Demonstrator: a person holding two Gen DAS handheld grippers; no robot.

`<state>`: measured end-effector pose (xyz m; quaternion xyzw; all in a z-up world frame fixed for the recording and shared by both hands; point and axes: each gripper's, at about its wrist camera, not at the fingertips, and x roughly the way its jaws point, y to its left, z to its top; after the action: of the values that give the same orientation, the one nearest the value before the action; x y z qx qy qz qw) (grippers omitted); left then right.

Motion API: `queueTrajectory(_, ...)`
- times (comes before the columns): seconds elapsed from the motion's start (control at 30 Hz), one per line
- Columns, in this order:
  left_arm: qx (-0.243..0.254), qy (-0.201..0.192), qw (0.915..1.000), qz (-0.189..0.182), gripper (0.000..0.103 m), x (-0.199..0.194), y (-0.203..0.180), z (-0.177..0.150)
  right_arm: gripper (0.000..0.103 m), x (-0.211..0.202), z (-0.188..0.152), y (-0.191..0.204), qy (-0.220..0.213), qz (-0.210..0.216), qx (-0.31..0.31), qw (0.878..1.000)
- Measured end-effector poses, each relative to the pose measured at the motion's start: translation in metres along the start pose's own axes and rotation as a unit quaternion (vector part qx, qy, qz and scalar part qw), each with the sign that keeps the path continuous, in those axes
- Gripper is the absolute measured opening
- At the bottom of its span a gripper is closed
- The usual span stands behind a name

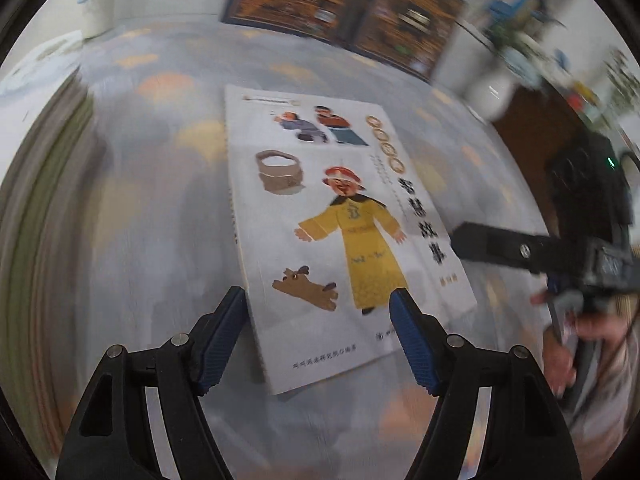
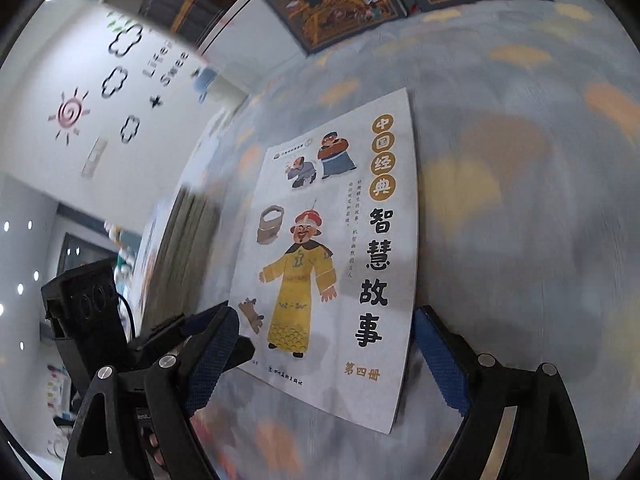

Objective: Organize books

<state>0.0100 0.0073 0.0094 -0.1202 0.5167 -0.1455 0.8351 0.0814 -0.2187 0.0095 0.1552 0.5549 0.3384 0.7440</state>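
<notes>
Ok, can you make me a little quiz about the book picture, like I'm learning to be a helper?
1. True or false: the white book lies flat on the tablecloth, cover up.
2. What colour is the robe of the big figure on that cover? A red, B yellow, C green.
3. Fill in: the left gripper and the right gripper are both ____, holding nothing.

Key
1. True.
2. B. The robe is yellow.
3. Open. Their blue pads stand apart on either side of the book's near end, not pressing on it.
</notes>
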Motion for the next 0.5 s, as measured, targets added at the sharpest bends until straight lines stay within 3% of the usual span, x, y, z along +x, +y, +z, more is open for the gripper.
queueTrajectory(0.1,0.02,0.01,0.9995,-0.023,0.068,-0.017,-0.004,-0.033,0.088,-0.011,-0.033,0.001,0.035,0.022,-0.016,0.999)
queueTrajectory(0.2,0.028,0.002,0.9995,-0.011,0.056,-0.016,0.0,-0.034,0.083,-0.018,-0.044,-0.012,0.049,0.06,-0.039,0.996)
queueTrajectory(0.23,0.028,-0.001,0.9995,-0.013,0.055,-0.014,0.003,-0.029,0.082,-0.018,-0.042,-0.019,0.049,0.079,-0.034,0.995)
queueTrajectory(0.3,0.015,-0.005,0.9998,-0.015,0.043,-0.01,0.009,-0.021,0.076,-0.017,-0.032,-0.036,0.043,0.121,-0.005,0.992)
queueTrajectory(0.4,-0.008,-0.001,0.9992,-0.04,0.041,-0.004,0.022,-0.007,0.071,-0.012,-0.022,-0.036,0.045,0.127,-0.023,0.991)
queueTrajectory(0.5,-0.018,0.001,0.9989,-0.044,0.032,0.0,0.027,-0.003,0.07,-0.007,-0.016,-0.032,0.045,0.121,-0.043,0.991)
